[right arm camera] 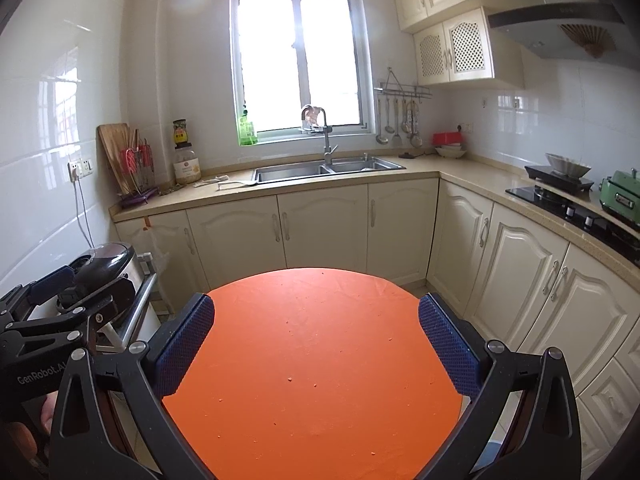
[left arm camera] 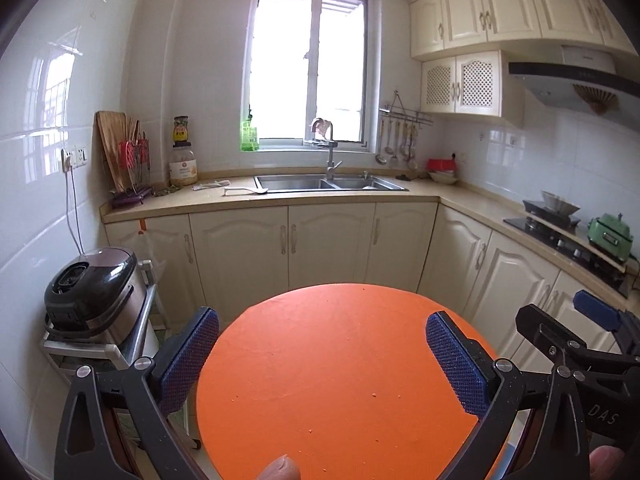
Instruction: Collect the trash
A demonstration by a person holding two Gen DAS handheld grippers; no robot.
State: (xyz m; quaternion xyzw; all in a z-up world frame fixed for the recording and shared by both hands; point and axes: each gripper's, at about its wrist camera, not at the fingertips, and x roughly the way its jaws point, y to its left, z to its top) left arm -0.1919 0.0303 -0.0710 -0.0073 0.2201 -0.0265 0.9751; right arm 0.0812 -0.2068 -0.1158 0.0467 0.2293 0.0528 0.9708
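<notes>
We are holding both tongs, left and right, wide and empty over the orange counter; only tiny crumbs are lying there, nearer the right tongs.

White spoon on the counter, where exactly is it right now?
In both wrist views the white spoon lies flat on the back counter, just left of the steel sink, with a crumpled white scrap on its left.
</notes>
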